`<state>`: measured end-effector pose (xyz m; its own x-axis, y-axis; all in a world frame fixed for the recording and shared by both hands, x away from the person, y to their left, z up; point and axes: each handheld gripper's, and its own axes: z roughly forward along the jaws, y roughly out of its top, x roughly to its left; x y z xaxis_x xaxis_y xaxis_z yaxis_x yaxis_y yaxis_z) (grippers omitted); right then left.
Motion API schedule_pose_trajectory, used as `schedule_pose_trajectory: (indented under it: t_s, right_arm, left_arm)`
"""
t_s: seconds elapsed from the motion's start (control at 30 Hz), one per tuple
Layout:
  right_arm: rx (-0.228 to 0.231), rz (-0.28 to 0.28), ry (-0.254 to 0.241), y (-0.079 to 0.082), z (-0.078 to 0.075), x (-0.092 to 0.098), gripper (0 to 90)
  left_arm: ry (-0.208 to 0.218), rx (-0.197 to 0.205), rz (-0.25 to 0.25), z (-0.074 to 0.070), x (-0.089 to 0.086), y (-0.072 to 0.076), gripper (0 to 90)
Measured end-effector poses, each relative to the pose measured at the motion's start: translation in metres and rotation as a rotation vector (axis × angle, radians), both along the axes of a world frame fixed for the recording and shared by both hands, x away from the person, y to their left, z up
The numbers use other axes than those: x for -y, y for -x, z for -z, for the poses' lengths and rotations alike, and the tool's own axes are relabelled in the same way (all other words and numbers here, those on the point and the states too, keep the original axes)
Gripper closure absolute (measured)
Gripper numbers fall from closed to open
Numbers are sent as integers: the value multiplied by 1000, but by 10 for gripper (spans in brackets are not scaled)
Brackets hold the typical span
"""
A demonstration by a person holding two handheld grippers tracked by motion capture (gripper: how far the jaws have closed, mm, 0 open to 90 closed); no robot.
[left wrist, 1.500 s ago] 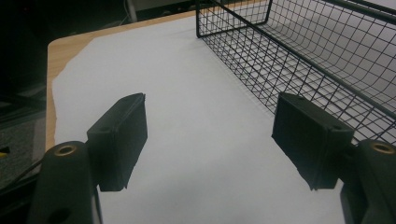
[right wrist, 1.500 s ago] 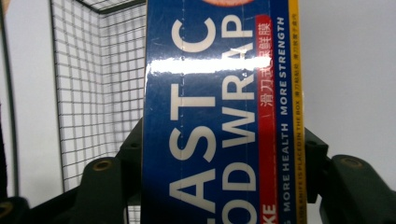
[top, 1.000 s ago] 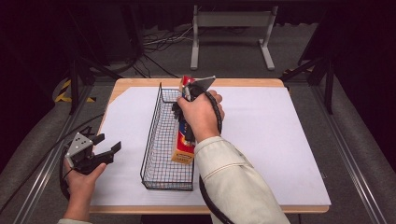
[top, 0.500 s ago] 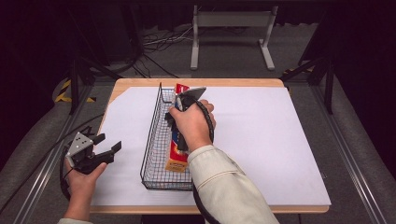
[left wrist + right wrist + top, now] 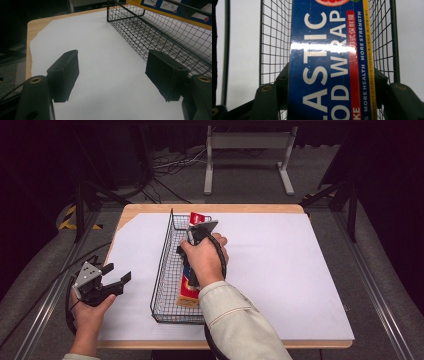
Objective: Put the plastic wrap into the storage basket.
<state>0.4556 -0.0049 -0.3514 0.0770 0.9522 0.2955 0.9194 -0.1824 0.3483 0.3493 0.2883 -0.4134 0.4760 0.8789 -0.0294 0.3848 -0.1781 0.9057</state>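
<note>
Clamped on the plastic food wrap box (image 5: 327,65), the right gripper (image 5: 197,240) has sunk lower into the wire basket (image 5: 165,270); its label reads "MORE STRENGTH". Left gripper (image 5: 112,75) gapes over paper.

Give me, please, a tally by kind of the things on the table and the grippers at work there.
Wire basket: 1
Plastic wrap box: 1, clamped in the right gripper
White table cover: 1
Grippers: 2, counting the open left gripper
Total: 5
</note>
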Motion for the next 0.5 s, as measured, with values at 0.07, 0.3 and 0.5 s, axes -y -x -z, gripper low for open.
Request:
schedule_pose_trajectory:
  t_s: [0.07,0.3,0.5]
  right_arm:
    - [2,6,16,1,4,-1,403]
    - [15,12,34,2,14,-5,402]
    - [23,22,47,2,22,-4,401]
  left_arm:
    - [1,-5,3,0,0,0,271]
    - [-51,2,-5,1,4,0,271]
    - [-82,3,2,2,8,0,270]
